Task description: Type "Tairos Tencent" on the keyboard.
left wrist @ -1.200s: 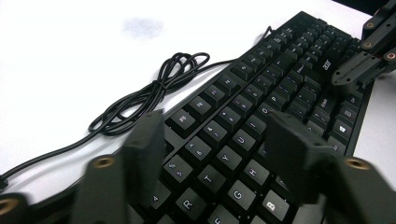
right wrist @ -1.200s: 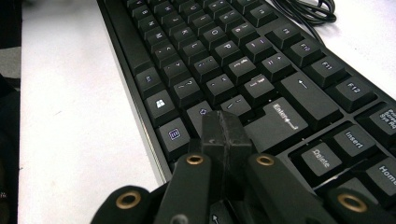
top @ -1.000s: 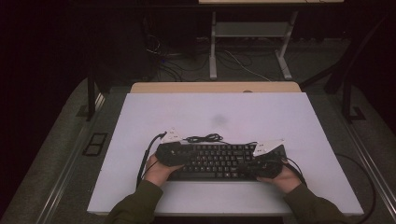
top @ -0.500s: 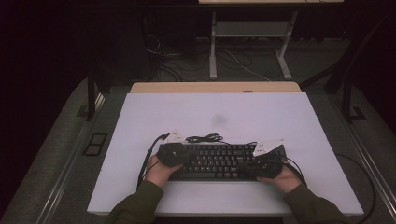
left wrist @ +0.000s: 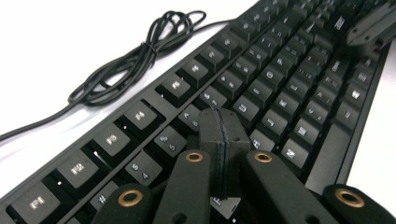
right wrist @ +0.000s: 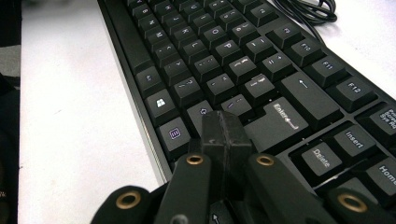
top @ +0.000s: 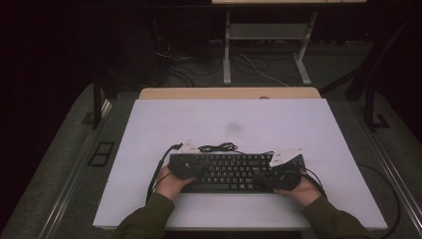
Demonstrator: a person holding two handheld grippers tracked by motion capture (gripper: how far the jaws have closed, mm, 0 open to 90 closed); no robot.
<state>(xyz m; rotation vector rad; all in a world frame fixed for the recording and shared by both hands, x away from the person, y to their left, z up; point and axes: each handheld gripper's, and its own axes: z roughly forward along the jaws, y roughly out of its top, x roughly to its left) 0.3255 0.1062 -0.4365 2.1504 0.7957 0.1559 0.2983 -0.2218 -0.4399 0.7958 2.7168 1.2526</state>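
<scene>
A black keyboard (top: 234, 172) lies near the front of the white table, with its bundled cord (top: 217, 147) coiled just behind it. My left gripper (top: 183, 168) rests over the keyboard's left end. In the left gripper view its jaws (left wrist: 219, 116) are pressed together with nothing between them, tips low over the letter keys (left wrist: 261, 79). My right gripper (top: 286, 177) sits over the right end. Its jaws (right wrist: 223, 119) are likewise shut and empty, tips above the keys beside Enter (right wrist: 285, 116). The cord (left wrist: 135, 56) lies on the table past the function row.
The white table top (top: 224, 119) stretches bare behind the keyboard to a wooden strip (top: 229, 93) at its far edge. Gripper cables trail off at the left (top: 157, 172) and the right (top: 318, 181). Desk legs and floor wiring (top: 259, 69) stand beyond the table.
</scene>
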